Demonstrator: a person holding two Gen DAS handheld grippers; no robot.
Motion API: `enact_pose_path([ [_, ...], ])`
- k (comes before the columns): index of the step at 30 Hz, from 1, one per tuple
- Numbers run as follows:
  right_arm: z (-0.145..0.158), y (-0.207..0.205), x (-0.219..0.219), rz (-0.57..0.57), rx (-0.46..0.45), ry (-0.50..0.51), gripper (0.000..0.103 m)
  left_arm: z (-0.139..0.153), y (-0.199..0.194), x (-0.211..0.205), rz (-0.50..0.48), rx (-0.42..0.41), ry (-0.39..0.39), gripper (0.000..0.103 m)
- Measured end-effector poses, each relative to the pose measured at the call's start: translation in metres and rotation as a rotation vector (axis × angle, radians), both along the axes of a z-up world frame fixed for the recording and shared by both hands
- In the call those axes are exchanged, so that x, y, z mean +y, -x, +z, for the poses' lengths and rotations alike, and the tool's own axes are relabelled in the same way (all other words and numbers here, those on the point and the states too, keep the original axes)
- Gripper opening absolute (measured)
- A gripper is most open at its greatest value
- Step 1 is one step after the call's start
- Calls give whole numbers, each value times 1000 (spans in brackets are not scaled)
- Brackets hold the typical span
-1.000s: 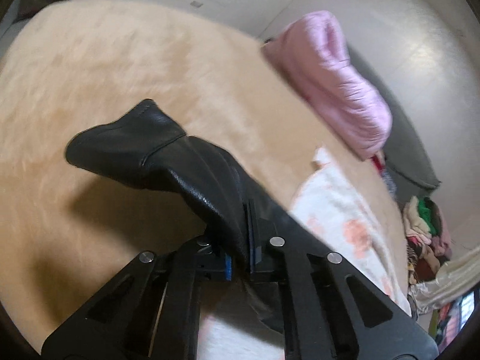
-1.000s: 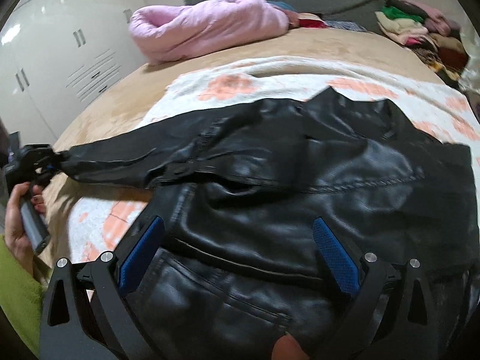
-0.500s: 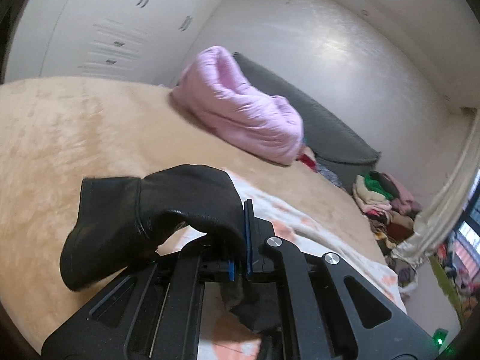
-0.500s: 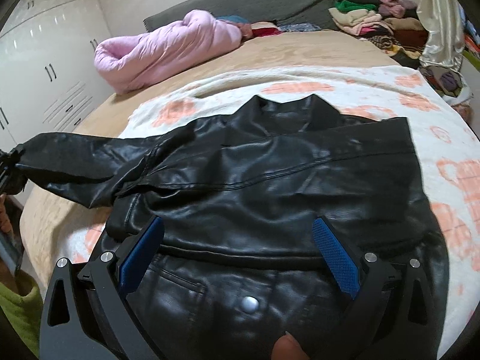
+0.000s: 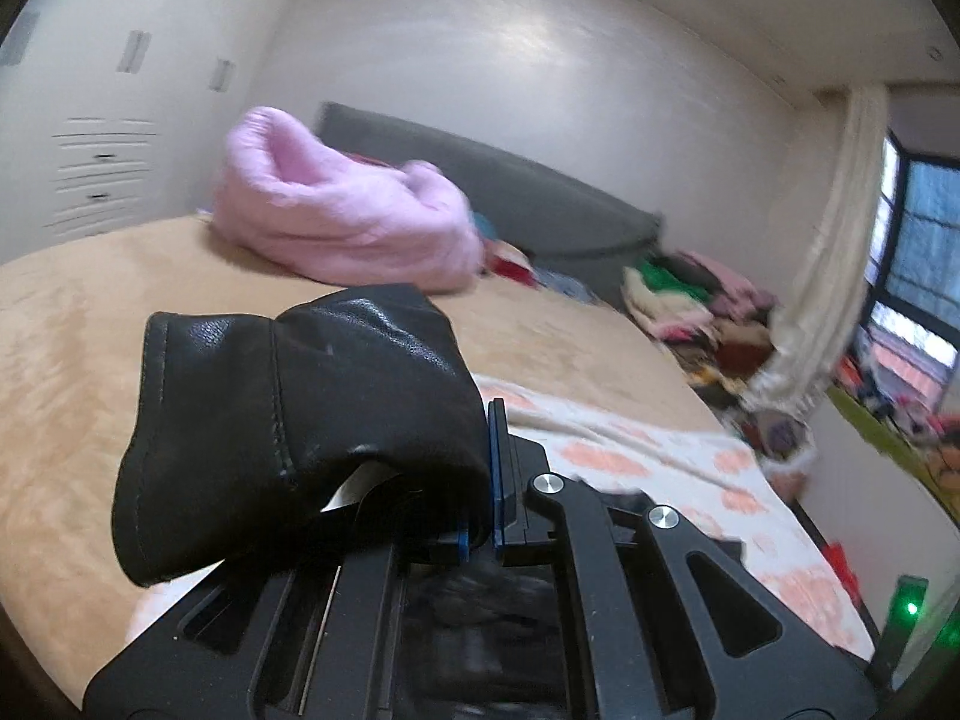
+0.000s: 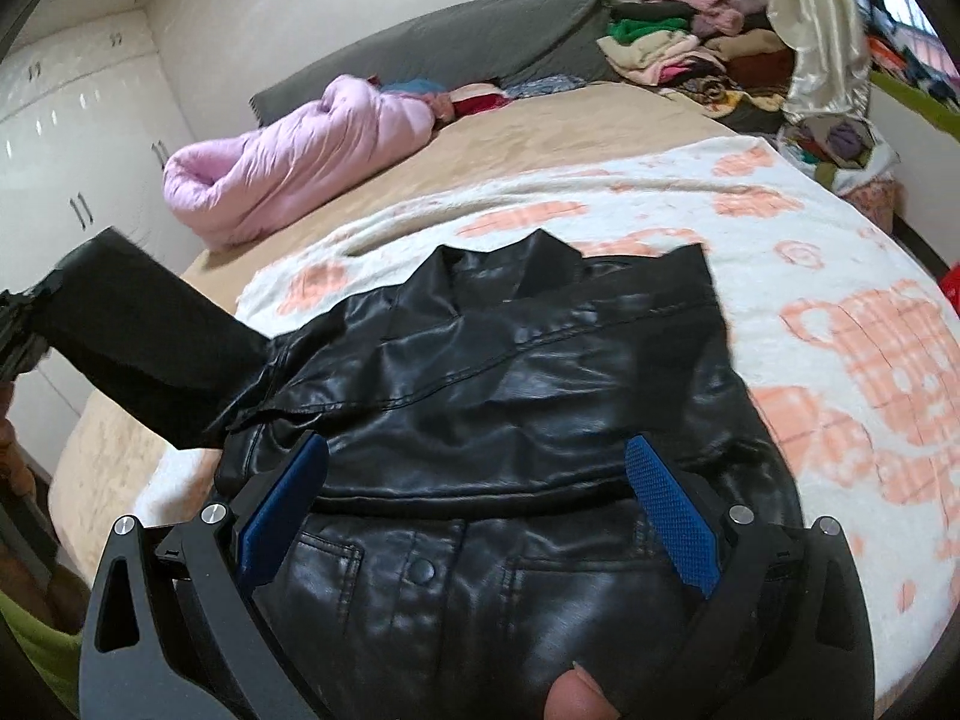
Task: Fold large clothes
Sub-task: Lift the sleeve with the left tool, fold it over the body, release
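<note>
**Black jacket on the big bed, one sleeve lifted**

This is a bedroom with white walls and a big bed (image 6: 540, 138) under a tan cover.

In the left wrist view, the left gripper (image 5: 480, 531) has its blue pads pressed tight together, pinching the cuff of the black sleeve (image 5: 300, 420). The cuff flops over to the left of the jaws and hangs in the air above the tan cover. In the right wrist view the same sleeve (image 6: 150, 354) sticks out to the left edge of the frame, lifted off the bed.

The right gripper (image 6: 474, 510) has its jaws spread wide with nothing pinched between them. It hangs over the low part of the black leather jacket (image 6: 510, 390). The jacket lies flat in the middle of the frame, on a white blanket with peach patches (image 6: 840, 312). A snap button and a pocket show near the bottom. A fingertip (image 6: 576, 699) peeks in at the bottom edge.

Farther back, a rolled pink quilt (image 6: 288, 162) sits on the tan cover at the upper left. A grey headboard (image 6: 468, 42) runs behind it. A heap of mixed clothes (image 6: 678, 54) is piled at the upper right, beside a pale curtain (image 6: 822, 30). White cupboards (image 6: 72, 144) fill the left side.
</note>
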State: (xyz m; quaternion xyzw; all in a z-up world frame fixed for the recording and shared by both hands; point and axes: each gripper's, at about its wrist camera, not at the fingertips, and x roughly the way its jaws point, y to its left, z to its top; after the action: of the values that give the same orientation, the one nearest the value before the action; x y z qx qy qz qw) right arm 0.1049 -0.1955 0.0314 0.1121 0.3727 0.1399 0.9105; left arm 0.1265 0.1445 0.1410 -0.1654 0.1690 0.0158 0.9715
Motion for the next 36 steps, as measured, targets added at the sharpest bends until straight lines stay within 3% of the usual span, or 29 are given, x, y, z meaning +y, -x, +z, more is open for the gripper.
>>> enact_pose_path([
  [9, 1, 6, -55, -136, -4, -67, 99, -29, -38, -97, -229, 107, -166, 0],
  [18, -13, 7, -99, -257, 32, -105, 99, -103, -63, -178, -459, 290, -378, 0],
  [27, -26, 6, -127, -339, 63, -111, 99, -167, -63, -214, -568, 425, -542, 8],
  [31, -31, 2, -133, -356, 72, -112, 99, -182, -58, -219, -619, 462, -575, 17],
  [33, -32, 0, -135, -363, 74, -111, 99, -183, -56, -220, -647, 460, -560, 28],
  [35, -33, -1, -136, -369, 76, -106, 99, -182, -55, -220, -702, 471, -499, 51],
  [36, -34, -2, -137, -372, 78, -105, 99, -180, -54, -219, -735, 472, -461, 55],
])
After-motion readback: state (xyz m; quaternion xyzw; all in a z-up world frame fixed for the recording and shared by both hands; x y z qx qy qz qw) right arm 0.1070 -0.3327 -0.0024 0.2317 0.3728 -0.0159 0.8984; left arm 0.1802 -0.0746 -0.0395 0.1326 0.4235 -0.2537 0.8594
